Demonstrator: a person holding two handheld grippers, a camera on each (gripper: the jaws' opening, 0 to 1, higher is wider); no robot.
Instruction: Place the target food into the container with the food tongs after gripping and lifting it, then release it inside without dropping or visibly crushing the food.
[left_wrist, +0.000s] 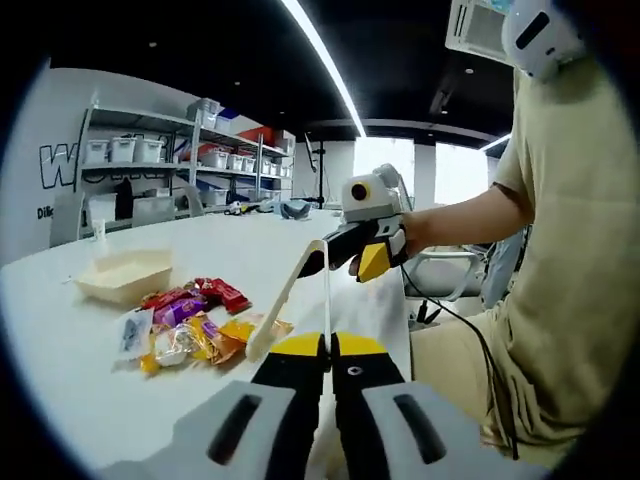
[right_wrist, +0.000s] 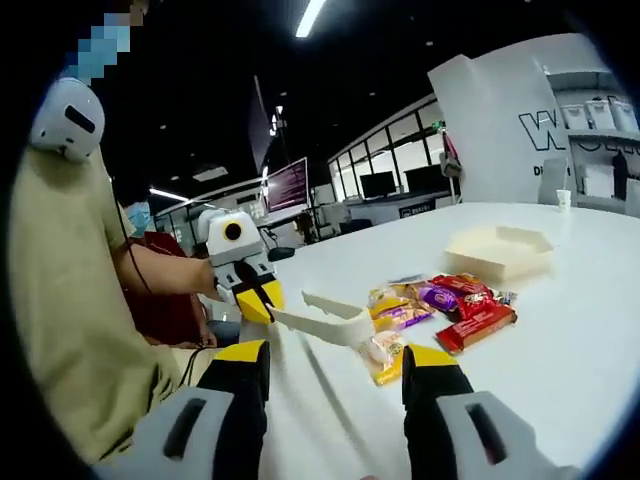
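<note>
The cream food tongs (left_wrist: 285, 290) are clamped in the narrow-set left gripper (right_wrist: 255, 300), their tips just above the pile of wrapped snacks (left_wrist: 190, 325) on the white table (left_wrist: 60, 370). The right gripper (right_wrist: 335, 370) is spread wide, holding nothing. The beige container (left_wrist: 125, 273) sits beyond the pile, with shelves of bins (left_wrist: 180, 160) behind.

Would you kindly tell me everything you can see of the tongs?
The tongs look like cream plastic: two flat arms joined at one end and spread in a V. The left gripper is shut on one arm's tip, which is seen edge-on as a thin line. The joined end lies by the right gripper, whose jaws stand open; whether it touches them cannot be told. The free arm slants down toward the snacks on the table.
</note>
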